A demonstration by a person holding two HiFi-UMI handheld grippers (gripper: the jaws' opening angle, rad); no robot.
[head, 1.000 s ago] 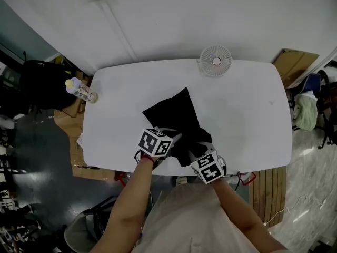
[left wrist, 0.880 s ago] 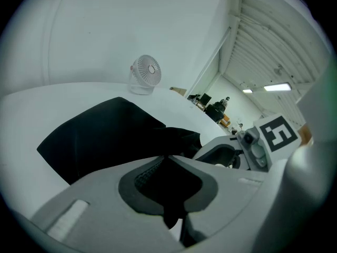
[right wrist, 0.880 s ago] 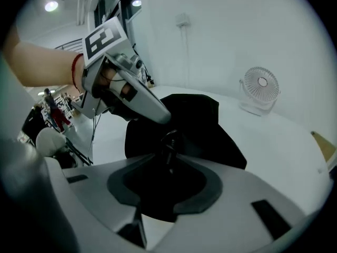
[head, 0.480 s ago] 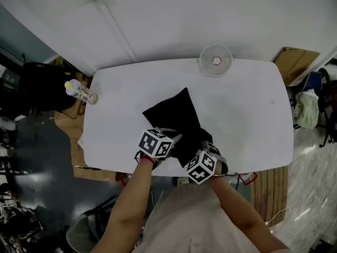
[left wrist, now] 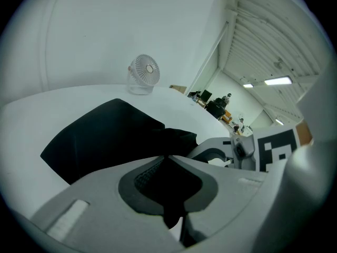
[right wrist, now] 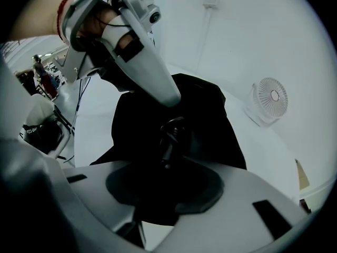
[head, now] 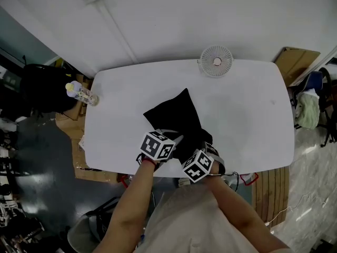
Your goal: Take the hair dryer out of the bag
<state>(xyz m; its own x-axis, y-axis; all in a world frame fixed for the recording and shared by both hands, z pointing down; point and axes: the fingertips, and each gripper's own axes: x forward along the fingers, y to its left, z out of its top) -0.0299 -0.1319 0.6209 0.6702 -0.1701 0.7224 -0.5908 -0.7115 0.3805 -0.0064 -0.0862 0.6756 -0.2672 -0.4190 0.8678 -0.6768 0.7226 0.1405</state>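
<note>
A black cloth bag [head: 176,115] lies on the white table [head: 247,115], its mouth toward the near edge. My left gripper [head: 176,140] is shut on the bag's edge; black cloth is pinched between its pads [left wrist: 167,159]. My right gripper [head: 196,147] points steeply down at the bag's mouth. Its jaws have just been closing, and a black mass fills the gap between them [right wrist: 166,175]. Whether the pads press on it is too dark to see. A glossy dark piece [right wrist: 171,133], perhaps the hair dryer's cord, shows at the mouth. The rest of the hair dryer is hidden.
A small white fan [head: 216,61] stands at the table's far edge. A bottle [head: 79,93] sits at the far left corner. Boxes, cloth and cables crowd the floor around the table.
The right gripper has rolled and shifted left, closer to the left gripper at the bag's mouth. The left gripper and the bag have stayed put.
</note>
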